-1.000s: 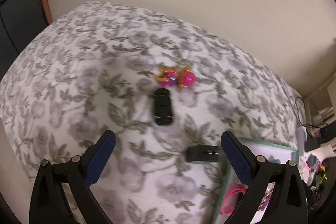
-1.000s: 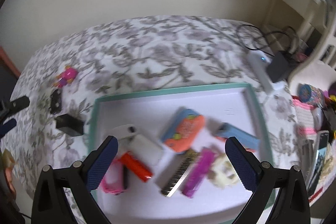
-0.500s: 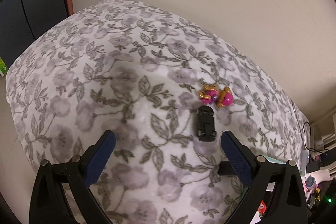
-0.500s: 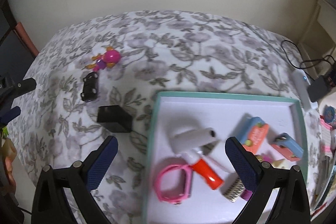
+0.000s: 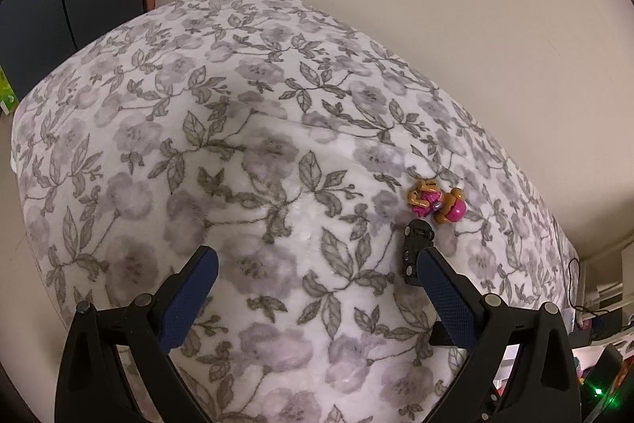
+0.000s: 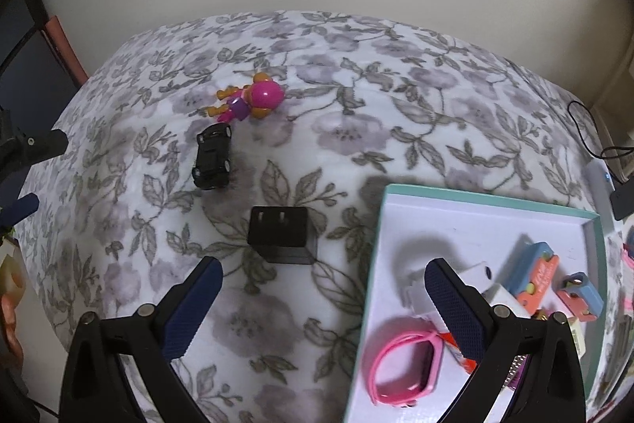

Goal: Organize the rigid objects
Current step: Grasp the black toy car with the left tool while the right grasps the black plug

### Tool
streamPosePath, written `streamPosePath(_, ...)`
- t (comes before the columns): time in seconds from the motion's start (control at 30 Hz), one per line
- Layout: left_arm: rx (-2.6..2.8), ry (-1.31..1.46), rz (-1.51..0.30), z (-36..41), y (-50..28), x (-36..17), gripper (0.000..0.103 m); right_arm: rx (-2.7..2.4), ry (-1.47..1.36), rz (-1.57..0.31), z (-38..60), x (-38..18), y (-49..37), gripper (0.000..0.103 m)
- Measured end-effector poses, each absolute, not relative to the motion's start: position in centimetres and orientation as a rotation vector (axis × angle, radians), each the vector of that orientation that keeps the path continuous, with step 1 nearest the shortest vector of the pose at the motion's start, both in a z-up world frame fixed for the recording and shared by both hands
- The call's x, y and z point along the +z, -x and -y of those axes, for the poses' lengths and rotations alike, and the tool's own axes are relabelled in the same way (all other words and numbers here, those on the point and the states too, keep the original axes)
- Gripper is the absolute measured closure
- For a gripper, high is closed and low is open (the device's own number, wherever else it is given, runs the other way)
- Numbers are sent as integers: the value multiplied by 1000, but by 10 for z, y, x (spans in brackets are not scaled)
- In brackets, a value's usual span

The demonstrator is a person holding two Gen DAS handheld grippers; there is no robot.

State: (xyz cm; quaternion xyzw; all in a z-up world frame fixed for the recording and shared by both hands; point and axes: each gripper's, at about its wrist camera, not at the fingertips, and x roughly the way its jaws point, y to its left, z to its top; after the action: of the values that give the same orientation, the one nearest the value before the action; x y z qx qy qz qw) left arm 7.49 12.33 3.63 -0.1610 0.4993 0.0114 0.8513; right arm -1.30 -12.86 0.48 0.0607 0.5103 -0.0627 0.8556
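Black toy car (image 6: 212, 156) on the grey floral bedspread (image 6: 356, 98), pink-and-orange plastic figure (image 6: 253, 100) at its 1 o'clock, black plug adapter (image 6: 282, 234) at its 5 o'clock, teal-rimmed white tray (image 6: 475, 199) further right, my right claw (image 6: 323, 298) spread wide, empty, my left claw (image 5: 313, 282) likewise apart.

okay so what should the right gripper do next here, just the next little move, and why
Probably ease the right gripper forward and down over the black power adapter. Its jaws are open and empty, the adapter lies just ahead on the floral cloth, nearest of three loose items, beside the teal-rimmed tray.
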Motion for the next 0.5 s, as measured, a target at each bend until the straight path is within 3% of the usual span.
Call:
streamPosePath(0.23,26,350,-1078,-126,-82,24,3,-123,-147,-1056,126,0,6,2)
streamPosePath(0.5,-10,300,-1112,-105,-92,10,3,-113,-217,-1047,134,-2,0,18)
